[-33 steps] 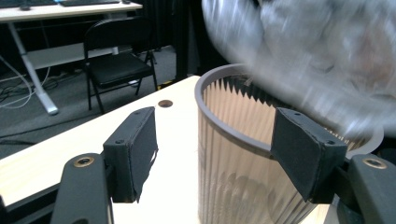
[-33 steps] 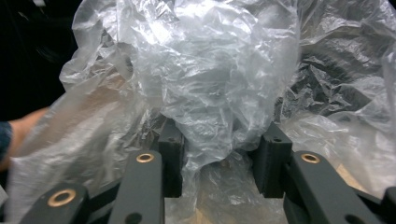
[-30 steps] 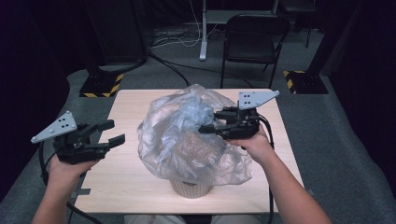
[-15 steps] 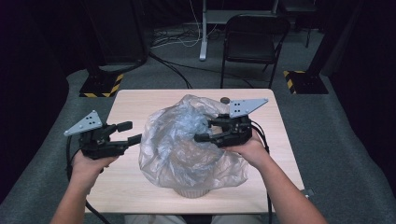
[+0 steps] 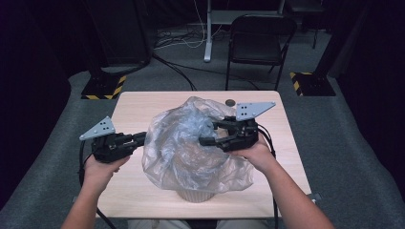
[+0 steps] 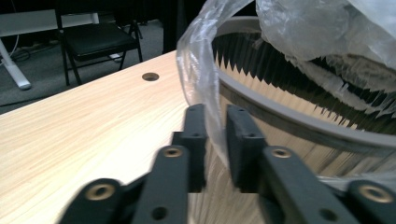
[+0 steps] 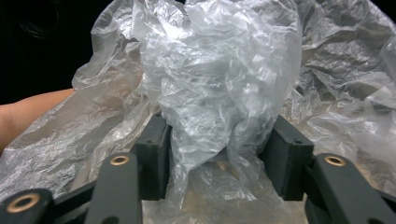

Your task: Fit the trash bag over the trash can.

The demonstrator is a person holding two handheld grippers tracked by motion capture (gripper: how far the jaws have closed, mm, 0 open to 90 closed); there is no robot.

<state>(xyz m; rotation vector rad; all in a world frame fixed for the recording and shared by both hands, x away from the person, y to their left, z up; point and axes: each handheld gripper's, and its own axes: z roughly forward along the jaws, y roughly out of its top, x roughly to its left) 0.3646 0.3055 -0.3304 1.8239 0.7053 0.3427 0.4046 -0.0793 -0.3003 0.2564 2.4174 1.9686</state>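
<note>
A clear plastic bag billows over a ribbed beige bin near the table's front edge. My left gripper is at the bag's left side. In the left gripper view its jaws have just been closing and stand a narrow gap apart, with the bag's edge hanging between them beside the bin's rim. My right gripper reaches into the bag from the right. Its jaws have just been opening, and a bunch of the bag sits loosely between the wide pads.
The wooden table has a small round hole near its far edge. A black chair and cables lie on the floor beyond. A forearm shows behind the bag in the right gripper view.
My left gripper has moved right and down to the bag's edge, its jaws drawn nearly together. The right gripper's jaws have spread. The bag has sunk lower over the bin.
</note>
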